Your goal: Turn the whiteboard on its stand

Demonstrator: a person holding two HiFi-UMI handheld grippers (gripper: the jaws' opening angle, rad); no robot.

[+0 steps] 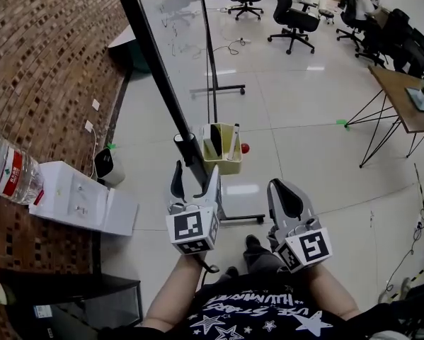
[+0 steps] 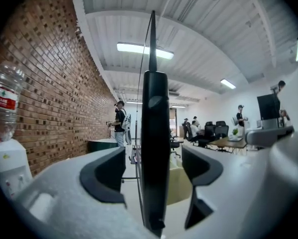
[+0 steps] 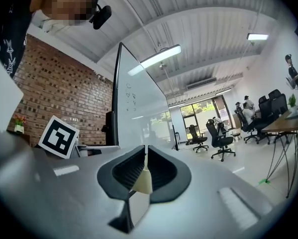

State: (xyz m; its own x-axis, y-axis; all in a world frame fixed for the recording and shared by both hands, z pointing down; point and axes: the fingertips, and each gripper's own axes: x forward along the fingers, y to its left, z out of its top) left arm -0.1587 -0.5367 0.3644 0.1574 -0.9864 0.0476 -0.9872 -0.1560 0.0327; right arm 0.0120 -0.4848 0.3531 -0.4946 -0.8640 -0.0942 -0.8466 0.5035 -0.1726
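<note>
Above the glossy white floor [image 1: 304, 119], the black-framed whiteboard [image 1: 176, 34] could swing free: the left gripper's [image 1: 195, 170] fingers stand open around its edge, the right gripper's [image 1: 282, 190] fingers closed, empty.

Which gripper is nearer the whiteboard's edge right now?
Left. The left gripper straddles the whiteboard edge, jaws open with a gap on each side. The right gripper sits off to the board's right, jaws shut, clear of it.

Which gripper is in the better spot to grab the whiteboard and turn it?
Left. The left gripper has its open jaws on either side of the whiteboard's dark edge, ready to close. The right gripper is shut, away from the board.
</note>
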